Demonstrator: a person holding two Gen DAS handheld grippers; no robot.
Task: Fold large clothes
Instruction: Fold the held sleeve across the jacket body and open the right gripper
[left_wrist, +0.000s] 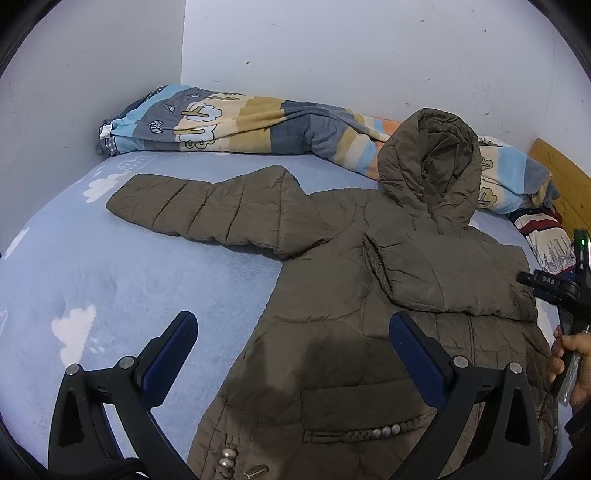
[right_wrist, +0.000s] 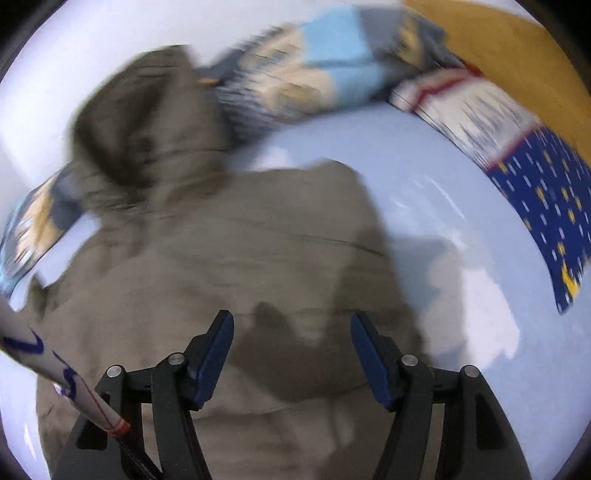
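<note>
Left gripper (left_wrist: 291, 354) gapes wide, empty, low in frame; next, pinch the outstretched sleeve (left_wrist: 207, 210) upper left, fold across jacket (left_wrist: 332, 332). Right gripper (right_wrist: 291, 354) likewise wide.

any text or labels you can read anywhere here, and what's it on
"BAS": white letters on the black body of the right tongs, read from the left wrist view; the first letter is uncertain.
White tag on the striped blanket: too small to read.
Blue marks on the white strip: blurred, unreadable.
</note>
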